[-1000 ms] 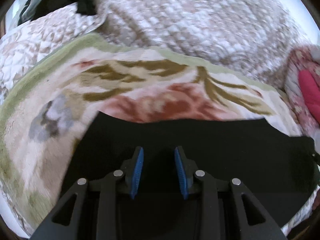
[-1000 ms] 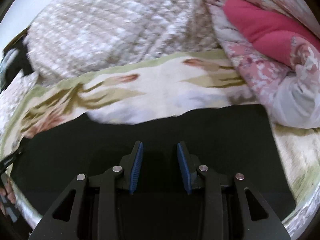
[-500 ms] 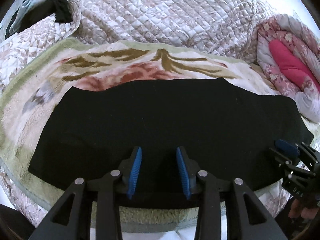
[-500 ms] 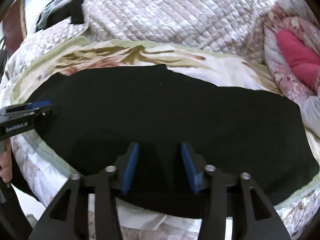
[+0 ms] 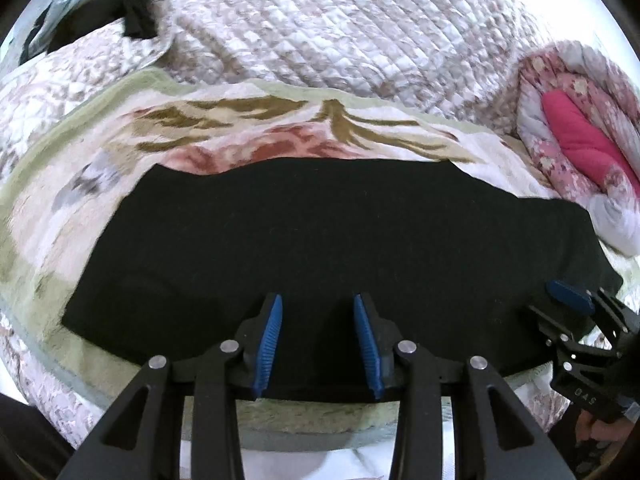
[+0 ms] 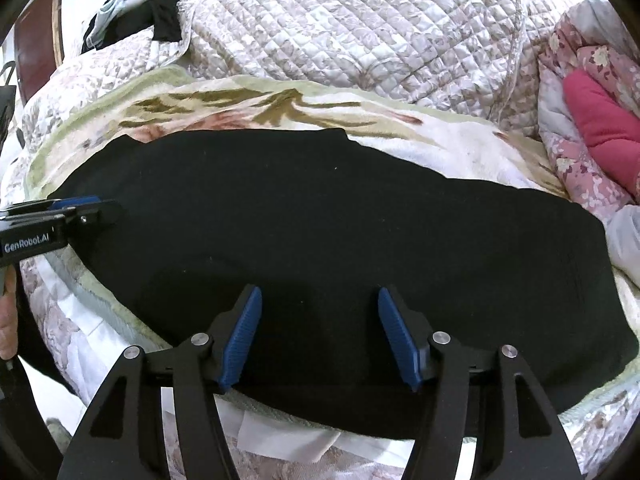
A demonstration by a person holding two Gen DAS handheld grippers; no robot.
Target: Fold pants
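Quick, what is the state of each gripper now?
Left gripper: open, holding nothing, over the pants.
Right gripper: open, jaws just widened, holding nothing.

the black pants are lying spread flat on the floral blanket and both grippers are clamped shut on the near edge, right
Not quite. The black pants do lie spread flat on the floral blanket, but neither gripper is clamped. The right wrist view shows the right gripper, its jaws having just been opening, standing apart over the cloth; the left wrist view shows the left gripper open too.
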